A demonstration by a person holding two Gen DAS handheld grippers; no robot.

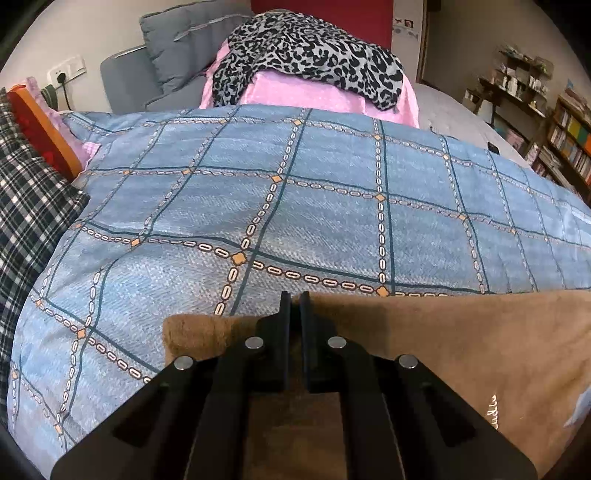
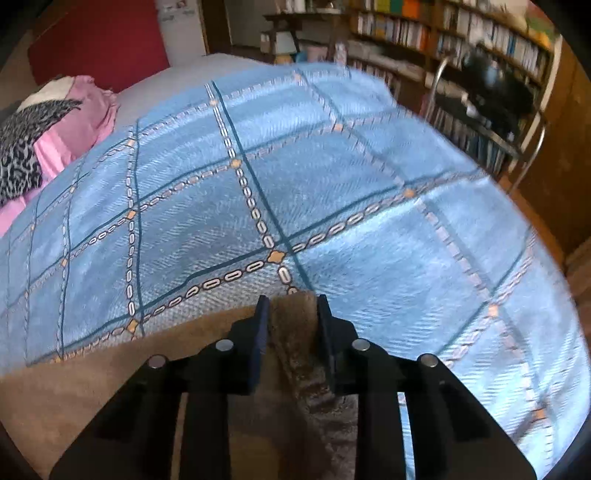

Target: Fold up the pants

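The brown fleece pants (image 1: 461,354) lie on a blue checked quilt (image 1: 295,206) on a bed. My left gripper (image 1: 294,299) is shut on the far edge of the pants near their left corner. In the right wrist view the pants (image 2: 110,373) spread to the left. My right gripper (image 2: 290,302) has its jaws a little apart, closed around a thick bunched fold of the pants at their right end. The quilt (image 2: 332,192) fills the view beyond it.
A pink cover (image 1: 325,99) with a leopard-print cloth (image 1: 314,51) lies at the head of the bed. A plaid cloth (image 1: 26,206) sits at the left, a grey sofa (image 1: 162,62) behind. Bookshelves (image 2: 443,33) and a metal chair (image 2: 498,110) stand beyond the bed's right side.
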